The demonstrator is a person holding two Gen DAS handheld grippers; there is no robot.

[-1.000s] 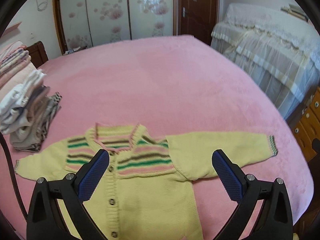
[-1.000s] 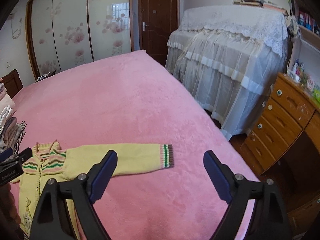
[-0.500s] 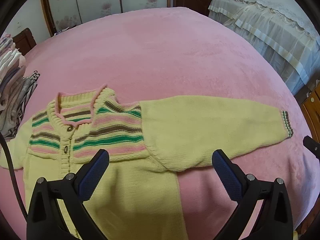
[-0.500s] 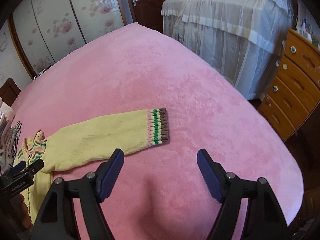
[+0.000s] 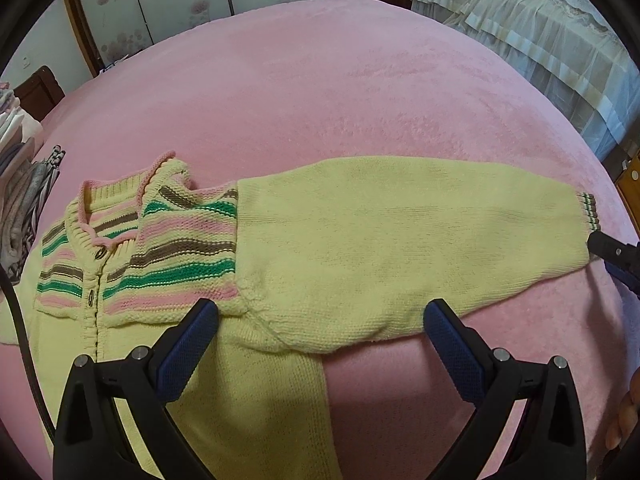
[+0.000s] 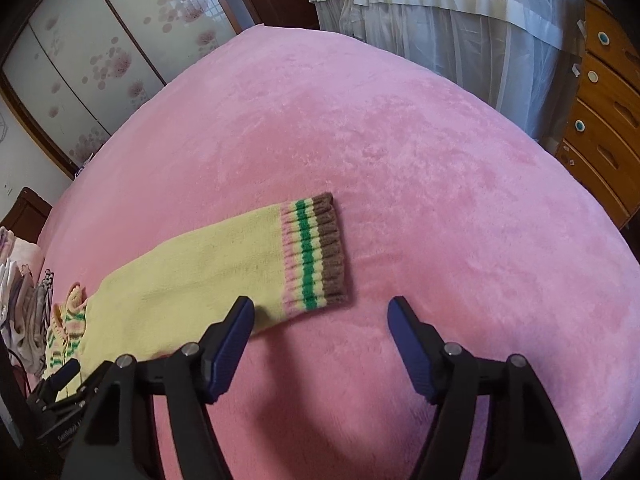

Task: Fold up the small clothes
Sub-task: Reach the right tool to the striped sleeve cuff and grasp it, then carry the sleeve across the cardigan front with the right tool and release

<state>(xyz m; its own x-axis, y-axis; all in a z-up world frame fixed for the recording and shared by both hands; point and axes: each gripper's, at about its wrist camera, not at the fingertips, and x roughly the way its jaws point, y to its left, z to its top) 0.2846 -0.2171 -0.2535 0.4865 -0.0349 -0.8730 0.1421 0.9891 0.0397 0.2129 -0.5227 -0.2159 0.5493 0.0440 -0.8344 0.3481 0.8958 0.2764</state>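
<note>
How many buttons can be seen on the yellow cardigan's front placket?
2 clear buttons on the cardigan: one just under the collar, one lower on the placket. Further ones may lie lower down, hidden behind the left gripper or too faint to make out.

Pink bed cover (image 6: 400, 140), floral wardrobe doors (image 6: 120, 52), wooden drawer chest (image 6: 604, 120).

Cardigan (image 5: 280, 248) on bed (image 5: 320, 100) — clothes pile (image 5: 20, 200) left.

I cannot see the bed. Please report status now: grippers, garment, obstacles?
Left gripper open above sleeve's armpit; right gripper closing near striped cuff, nothing gripped. Yellow cardigan flat, unfolded. No obstacle on sleeve.
</note>
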